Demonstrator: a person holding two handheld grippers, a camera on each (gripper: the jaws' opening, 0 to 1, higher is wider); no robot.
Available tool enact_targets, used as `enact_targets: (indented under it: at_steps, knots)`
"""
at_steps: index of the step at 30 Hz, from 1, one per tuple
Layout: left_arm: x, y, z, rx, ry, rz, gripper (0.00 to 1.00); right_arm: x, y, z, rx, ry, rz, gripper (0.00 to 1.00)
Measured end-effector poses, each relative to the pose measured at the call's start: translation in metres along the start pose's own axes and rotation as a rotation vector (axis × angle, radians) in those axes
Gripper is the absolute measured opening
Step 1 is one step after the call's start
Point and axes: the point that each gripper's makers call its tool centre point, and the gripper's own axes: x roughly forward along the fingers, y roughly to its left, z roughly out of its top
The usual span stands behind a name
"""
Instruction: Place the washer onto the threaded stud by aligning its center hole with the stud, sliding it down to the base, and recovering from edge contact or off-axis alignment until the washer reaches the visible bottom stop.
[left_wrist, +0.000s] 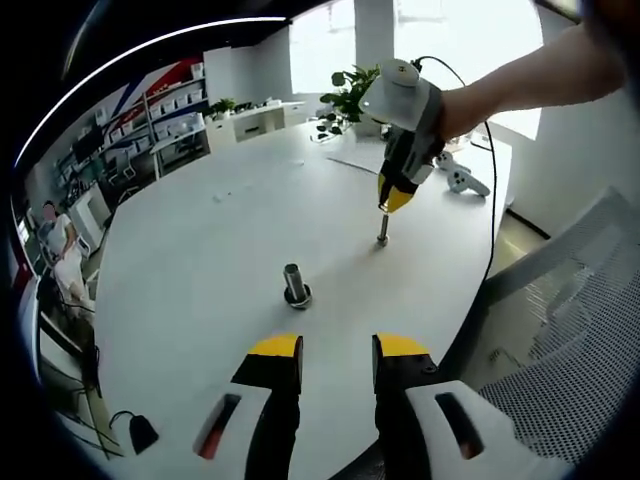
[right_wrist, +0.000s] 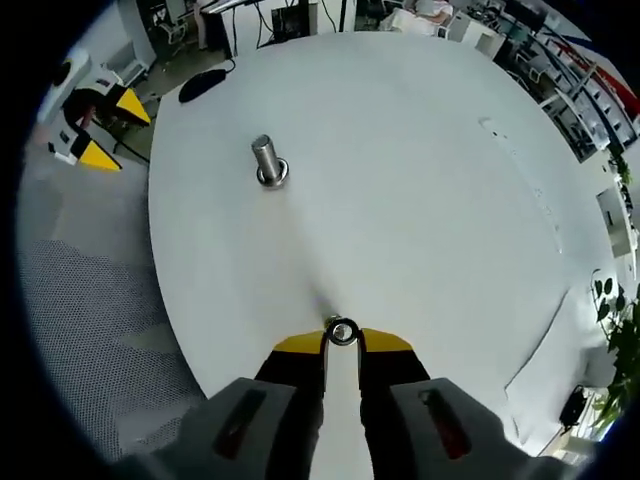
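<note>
1. On the white round table (right_wrist: 420, 180), a threaded stud (right_wrist: 265, 160) stands upright on its base.
2. Right gripper (right_wrist: 342, 340) pinches the washer (right_wrist: 342, 332) between its tips, well apart from the stud.
3. Left gripper (left_wrist: 337, 346) hangs with jaws parted, holding nothing.

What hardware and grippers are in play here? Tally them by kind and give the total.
Threaded stud: 1
Washer: 1
Grippers: 2, left gripper and right gripper
Total: 4
</note>
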Motion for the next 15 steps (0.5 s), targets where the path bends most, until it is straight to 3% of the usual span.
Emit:
enact_targets:
  at_steps: [15]
  knots:
    - [-0.0003,0.0001,-0.0007,0.001,0.001,-0.001,0.26,0.0099,0.0036,-0.0058,-0.008,0.025,0.010,0.13]
